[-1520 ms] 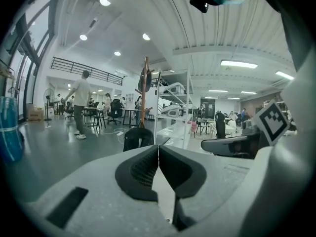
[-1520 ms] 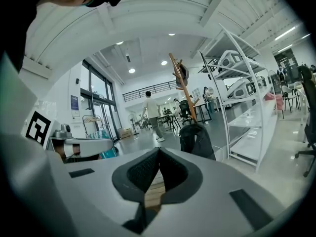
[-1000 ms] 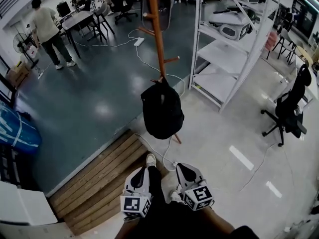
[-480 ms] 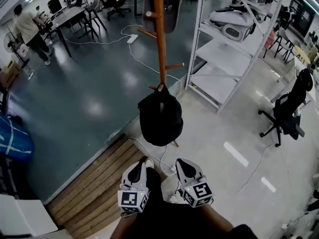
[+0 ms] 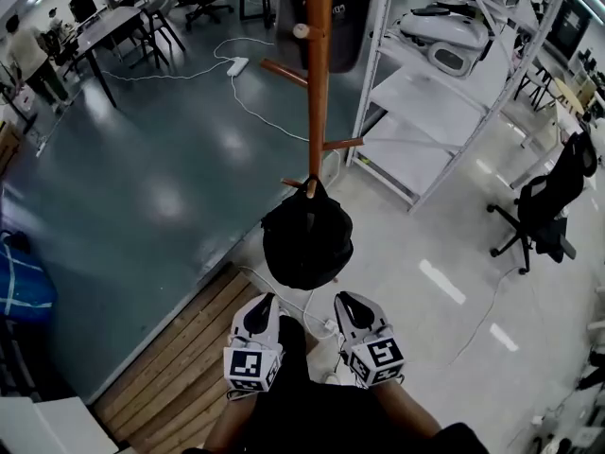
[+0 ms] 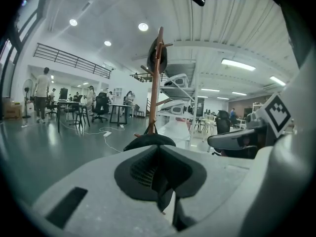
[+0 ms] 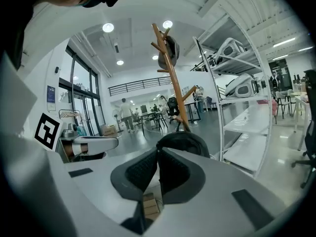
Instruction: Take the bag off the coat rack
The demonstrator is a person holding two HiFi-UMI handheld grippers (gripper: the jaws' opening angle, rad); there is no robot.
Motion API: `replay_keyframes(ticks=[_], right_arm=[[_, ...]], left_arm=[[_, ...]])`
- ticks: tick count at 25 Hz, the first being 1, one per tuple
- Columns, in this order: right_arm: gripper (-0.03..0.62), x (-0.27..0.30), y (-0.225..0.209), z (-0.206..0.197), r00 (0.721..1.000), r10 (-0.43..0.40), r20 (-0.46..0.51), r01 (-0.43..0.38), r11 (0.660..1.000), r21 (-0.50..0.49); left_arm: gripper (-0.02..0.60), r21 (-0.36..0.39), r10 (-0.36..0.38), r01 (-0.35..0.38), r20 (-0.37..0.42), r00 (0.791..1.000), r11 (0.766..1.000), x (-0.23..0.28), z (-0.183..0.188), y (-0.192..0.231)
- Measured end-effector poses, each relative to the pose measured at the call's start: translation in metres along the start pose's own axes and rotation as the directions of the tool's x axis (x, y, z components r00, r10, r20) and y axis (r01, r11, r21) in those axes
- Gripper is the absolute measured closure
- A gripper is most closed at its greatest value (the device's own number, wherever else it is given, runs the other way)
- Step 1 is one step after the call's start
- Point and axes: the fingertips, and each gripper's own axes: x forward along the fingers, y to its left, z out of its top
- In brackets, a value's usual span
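Note:
A black bag [image 5: 305, 239] hangs by its top loop from a low peg of the wooden coat rack [image 5: 318, 74]. Another dark item hangs at the rack's top [image 5: 340, 8]. Both grippers are held low, just short of the bag and not touching it. My left gripper [image 5: 260, 312] is shut and empty, below the bag's left side. My right gripper [image 5: 351, 307] is shut and empty too, below its right side. In the left gripper view the bag [image 6: 148, 141] rises just past the closed jaws [image 6: 157, 154]. It does the same in the right gripper view [image 7: 185, 139], beyond that gripper [image 7: 158, 157].
White metal shelving [image 5: 416, 93] stands right of the rack. A black office chair [image 5: 548, 206] is at the far right. A wooden step [image 5: 180, 348] lies at the lower left. Cables and a power strip [image 5: 236, 64] run over the dark floor. A person [image 5: 24, 50] stands by desks far left.
The whole view has come closer to the rack, so the bag and pole look larger and nearer. Both grippers stay shut and side by side.

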Motion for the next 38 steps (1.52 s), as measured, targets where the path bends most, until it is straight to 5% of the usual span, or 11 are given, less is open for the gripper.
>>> replay_keyframes(ticks=[8,14,23,38], right_arm=[[0.575,0.065,-0.019,0.009,0.997,-0.052,-0.051,0.051,0.999,-0.008],[0.508,0.096,-0.043,0.005,0.992,-0.089,-0.089,0.091,0.996,0.014],[0.444,0.133,-0.081,-0.008,0.978,-0.158,-0.138,0.160,0.987,0.004],[0.407,0.159,-0.141,-0.024,0.943,-0.265,-0.199,0.261,0.964,-0.051]], left_arm=[[0.557,0.024,-0.086,0.087,-0.047,0.995,0.996,0.060,0.004,0.046],[0.459,0.024,-0.132,0.135,-0.082,0.988,0.991,0.097,-0.003,0.062],[0.368,0.041,-0.110,0.118,-0.156,0.982,0.992,0.144,-0.025,0.092],[0.344,0.049,-0.144,0.159,-0.229,0.963,0.986,0.195,-0.047,0.111]])
